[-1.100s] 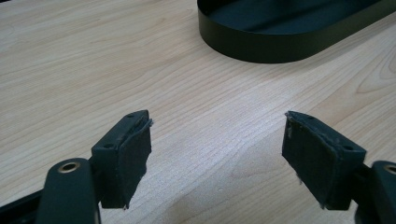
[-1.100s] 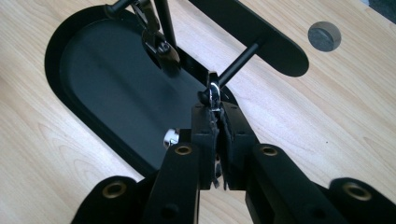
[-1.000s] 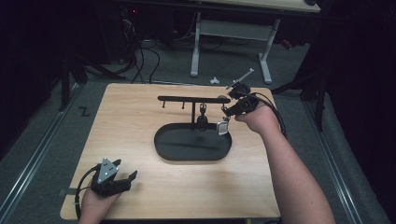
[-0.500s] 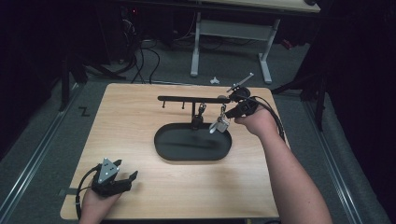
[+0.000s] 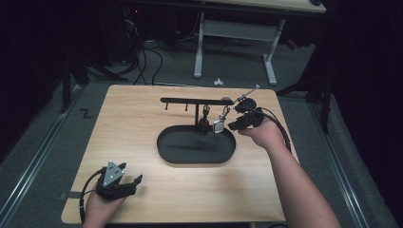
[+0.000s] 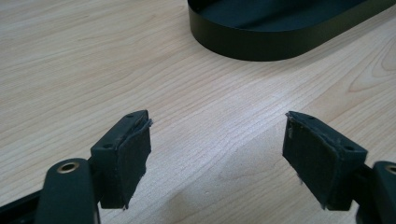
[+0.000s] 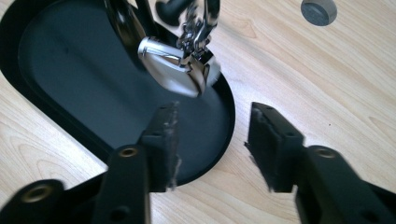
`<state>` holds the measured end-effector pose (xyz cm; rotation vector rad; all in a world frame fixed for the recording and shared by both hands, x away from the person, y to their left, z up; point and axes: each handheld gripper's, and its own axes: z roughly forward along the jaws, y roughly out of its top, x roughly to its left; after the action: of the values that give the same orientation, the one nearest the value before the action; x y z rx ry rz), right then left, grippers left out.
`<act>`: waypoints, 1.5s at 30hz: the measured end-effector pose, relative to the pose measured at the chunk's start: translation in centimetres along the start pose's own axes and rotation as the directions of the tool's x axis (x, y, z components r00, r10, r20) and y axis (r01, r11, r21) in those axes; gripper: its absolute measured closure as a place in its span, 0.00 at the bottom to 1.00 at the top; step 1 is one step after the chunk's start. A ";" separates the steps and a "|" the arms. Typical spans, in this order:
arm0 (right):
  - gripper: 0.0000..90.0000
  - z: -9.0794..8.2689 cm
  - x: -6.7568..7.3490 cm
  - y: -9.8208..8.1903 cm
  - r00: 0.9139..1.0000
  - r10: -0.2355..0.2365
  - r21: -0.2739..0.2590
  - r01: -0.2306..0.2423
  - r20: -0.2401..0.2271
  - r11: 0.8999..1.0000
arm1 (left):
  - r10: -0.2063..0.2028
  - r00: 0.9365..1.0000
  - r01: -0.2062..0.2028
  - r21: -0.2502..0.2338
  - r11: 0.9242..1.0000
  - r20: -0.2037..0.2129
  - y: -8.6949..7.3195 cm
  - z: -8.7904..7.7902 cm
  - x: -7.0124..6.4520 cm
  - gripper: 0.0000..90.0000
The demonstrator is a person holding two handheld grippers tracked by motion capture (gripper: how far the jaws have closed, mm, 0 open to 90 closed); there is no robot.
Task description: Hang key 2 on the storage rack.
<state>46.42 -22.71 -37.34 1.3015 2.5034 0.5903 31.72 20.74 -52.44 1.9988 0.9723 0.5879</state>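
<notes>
At the near left corner of the wooden table point(image 5: 142, 118), the left gripper point(image 5: 124, 183) rested low in the person's hand, its jaws spread wide with nothing between them and only bare wood ahead. Toward the middle sat the black oval tray point(image 5: 166, 149), with a black hook rack point(image 5: 190, 100) standing over its far edge. A dark keychain point(image 5: 205, 124) hung from the rack, and beside it a silver keychain point(image 5: 219, 124) dangled by its clasp above the tray's right end. Just right of that, the right gripper point(image 5: 240, 122) hovered with its jaws apart and empty, the silver piece a little ahead of them. The charm looked blurred, perhaps swinging; a brush from the near jaw could probably knock it off its hook into the tray, or tip the light rack.
</notes>
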 end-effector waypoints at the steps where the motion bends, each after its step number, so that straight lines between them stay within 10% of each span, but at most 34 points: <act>1: 0.51 0.1 0.2 -0.4 1.000 0.009 -0.016 -0.009 -0.003 1.000 | 0.001 1.000 -0.001 0.006 1.000 0.001 0.0 0.1 -0.1 0.27; 16: 0.34 1.2 1.1 -3.6 1.000 0.017 -0.130 -0.016 0.003 0.991 | 0.023 1.000 -0.024 0.022 0.999 0.011 0.2 0.4 -0.7 0.26; 20: 0.35 2.5 2.6 -5.2 0.977 -0.064 -0.075 0.081 0.205 0.994 | 0.024 1.000 -0.025 0.032 0.999 0.016 0.1 0.4 -1.0 0.26; 34: 0.29 4.0 3.1 -13.2 0.996 0.074 -0.236 -0.061 0.046 0.970 | 0.044 0.998 -0.045 0.025 0.999 0.042 0.3 0.7 -1.9 0.25; 40: 0.25 4.9 4.4 -18.9 0.994 0.095 -0.335 -0.072 0.054 0.939 | 0.039 0.998 -0.040 0.013 0.999 0.059 0.6 0.7 -1.8 0.24; 44: 0.21 4.4 4.3 -20.3 0.996 0.069 -0.340 -0.043 0.064 0.939 | 0.013 0.998 -0.013 -0.001 1.000 0.064 0.5 0.6 -1.7 0.23; 45: 0.20 4.2 4.0 -20.9 0.994 0.090 -0.376 -0.062 0.057 0.925 | 0.009 0.998 -0.009 -0.005 1.000 0.061 0.6 0.5 -1.8 0.24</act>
<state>30.78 -29.22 -50.93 1.2486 2.1492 0.9647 31.24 18.86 -52.34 2.0063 0.9249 0.5310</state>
